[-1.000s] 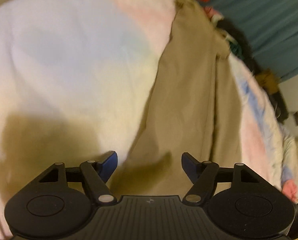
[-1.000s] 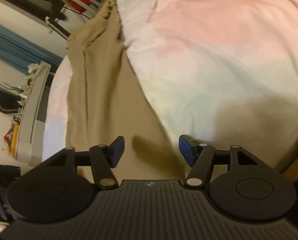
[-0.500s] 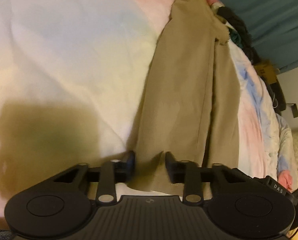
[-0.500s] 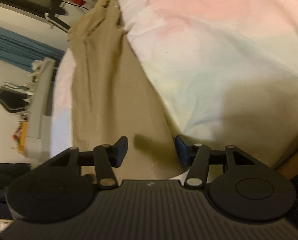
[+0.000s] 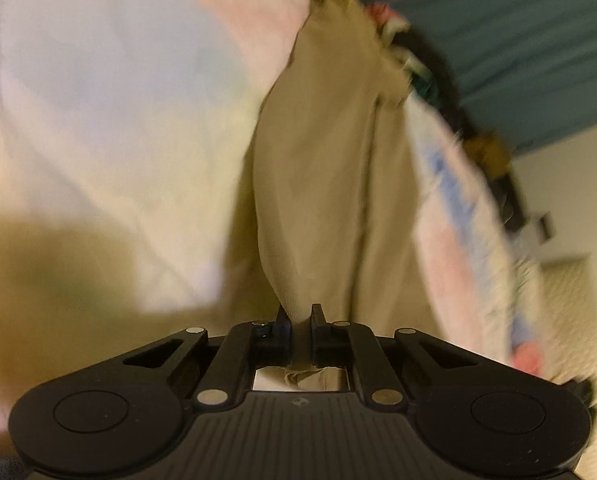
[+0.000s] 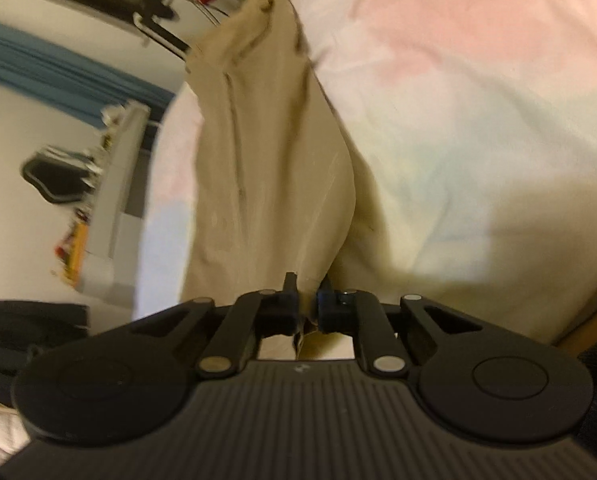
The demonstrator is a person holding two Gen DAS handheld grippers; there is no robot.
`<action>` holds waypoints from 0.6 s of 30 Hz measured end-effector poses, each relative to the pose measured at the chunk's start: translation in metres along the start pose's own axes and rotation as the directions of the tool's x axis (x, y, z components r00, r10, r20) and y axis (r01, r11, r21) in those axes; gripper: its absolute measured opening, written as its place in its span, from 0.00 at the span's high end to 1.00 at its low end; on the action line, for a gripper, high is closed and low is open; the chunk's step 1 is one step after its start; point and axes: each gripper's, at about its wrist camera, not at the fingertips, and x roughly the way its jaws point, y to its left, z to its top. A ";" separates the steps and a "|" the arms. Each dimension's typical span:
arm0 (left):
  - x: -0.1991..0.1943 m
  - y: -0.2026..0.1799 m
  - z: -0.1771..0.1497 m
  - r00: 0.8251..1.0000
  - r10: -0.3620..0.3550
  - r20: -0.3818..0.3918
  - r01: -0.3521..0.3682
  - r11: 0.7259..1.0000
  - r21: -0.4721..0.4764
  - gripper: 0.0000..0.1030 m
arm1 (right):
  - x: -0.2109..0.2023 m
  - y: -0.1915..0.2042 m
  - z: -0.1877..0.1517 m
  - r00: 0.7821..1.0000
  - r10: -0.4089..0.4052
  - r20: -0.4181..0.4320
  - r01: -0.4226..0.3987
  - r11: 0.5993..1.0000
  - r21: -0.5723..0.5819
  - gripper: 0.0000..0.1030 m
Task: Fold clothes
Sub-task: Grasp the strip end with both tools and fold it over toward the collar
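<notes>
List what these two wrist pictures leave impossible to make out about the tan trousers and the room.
- Left wrist view: tan trousers, near hem hidden behind the left tongs.
- Right wrist view: near hem hidden by the right tongs.
- Shelf clutter: blurred, too small.

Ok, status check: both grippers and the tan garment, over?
Left gripper shut on tan garment, jaws just closed. Right gripper likewise pinching its near edge. Garment stretched along pastel bedspread. Nothing in the way.
</notes>
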 end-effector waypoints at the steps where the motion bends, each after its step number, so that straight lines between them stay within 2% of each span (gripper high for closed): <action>1: -0.009 -0.003 0.003 0.999 -0.032 0.020 0.033 0.999 -0.015 0.92 | -0.007 0.003 0.002 1.000 0.017 0.009 -0.017 1.000 0.002 0.90; 4: -0.043 -0.019 0.011 0.988 -0.131 0.086 0.134 0.990 -0.035 0.92 | -0.035 0.024 0.012 0.995 0.081 0.055 -0.079 0.996 -0.040 0.90; 9: -0.095 -0.050 0.016 0.951 -0.253 0.177 0.259 0.966 -0.010 0.93 | -0.084 0.057 0.032 0.974 0.183 0.130 -0.167 0.978 -0.123 0.90; 12: -0.110 -0.072 -0.003 0.945 -0.265 0.194 0.261 0.964 0.046 0.93 | -0.109 0.068 0.031 0.963 0.224 0.152 -0.195 0.963 -0.187 0.90; 14: -0.113 -0.082 -0.027 0.950 -0.240 0.201 0.232 0.971 0.066 0.93 | -0.123 0.065 0.022 0.959 0.231 0.163 -0.193 0.956 -0.220 0.90; 18: -0.118 -0.069 -0.079 0.953 -0.229 0.200 0.225 0.973 0.041 0.93 | -0.148 0.034 -0.011 0.959 0.236 0.159 -0.200 0.957 -0.211 0.90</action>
